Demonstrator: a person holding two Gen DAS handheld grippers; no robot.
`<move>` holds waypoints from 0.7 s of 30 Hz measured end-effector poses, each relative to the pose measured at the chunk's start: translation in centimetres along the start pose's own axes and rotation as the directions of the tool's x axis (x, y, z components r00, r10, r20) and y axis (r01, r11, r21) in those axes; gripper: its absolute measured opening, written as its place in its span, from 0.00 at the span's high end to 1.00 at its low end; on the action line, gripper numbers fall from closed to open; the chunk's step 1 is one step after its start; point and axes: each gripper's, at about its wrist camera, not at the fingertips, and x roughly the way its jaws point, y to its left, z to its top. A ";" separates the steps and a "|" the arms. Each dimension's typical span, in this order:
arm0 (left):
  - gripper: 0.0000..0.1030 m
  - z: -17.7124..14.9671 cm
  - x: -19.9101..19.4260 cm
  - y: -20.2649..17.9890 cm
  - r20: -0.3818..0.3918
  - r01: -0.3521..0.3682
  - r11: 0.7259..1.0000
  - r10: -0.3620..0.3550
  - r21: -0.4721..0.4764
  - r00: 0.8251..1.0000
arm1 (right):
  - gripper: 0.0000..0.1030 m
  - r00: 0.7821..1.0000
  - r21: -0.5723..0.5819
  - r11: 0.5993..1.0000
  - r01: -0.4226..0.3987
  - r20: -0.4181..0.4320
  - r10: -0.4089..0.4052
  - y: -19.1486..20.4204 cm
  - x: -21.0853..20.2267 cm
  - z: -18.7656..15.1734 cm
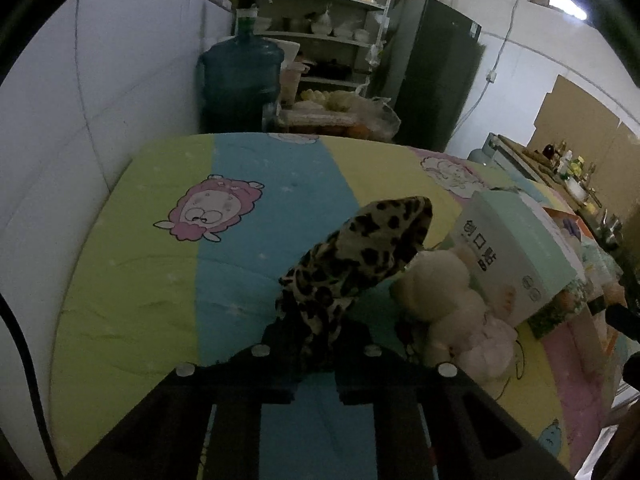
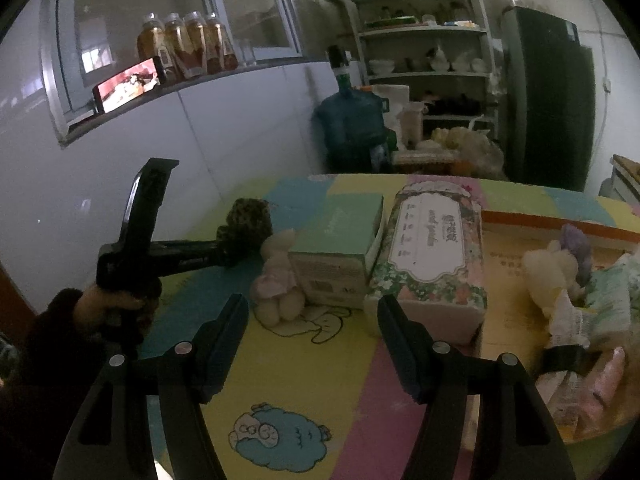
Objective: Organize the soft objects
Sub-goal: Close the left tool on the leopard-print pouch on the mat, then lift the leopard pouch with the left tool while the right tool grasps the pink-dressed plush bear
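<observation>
An orange-rimmed box is sitting at the right of the table, holding a cream plush toy, something purple and several packets. A mint box and a floral box are standing closed beside it, with a small plush rabbit leaning against the mint one. The left claw is clamping tight on a leopard-print fabric piece, holding it just beside the rabbit. The right claw is hanging wide open above the quilted cover, gripping nothing.

Soft leopard-print cloth; fluffy plush toy
</observation>
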 end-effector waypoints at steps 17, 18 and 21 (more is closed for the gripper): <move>0.89 -4.8 -9.7 1.4 0.292 -0.136 0.967 0.197 -0.216 0.936 | 0.33 0.992 -0.156 0.985 -0.074 -0.112 0.056 6.9 6.6 2.4; 0.89 -5.0 -10.0 1.7 0.296 -0.140 0.965 0.203 -0.220 0.933 | 0.33 0.991 -0.171 0.983 -0.063 -0.124 0.041 7.4 7.3 2.6; 0.89 -5.7 -10.7 2.2 0.307 -0.146 0.962 0.214 -0.230 0.927 | 0.33 0.987 -0.229 0.973 0.010 -0.154 -0.046 9.1 9.6 2.8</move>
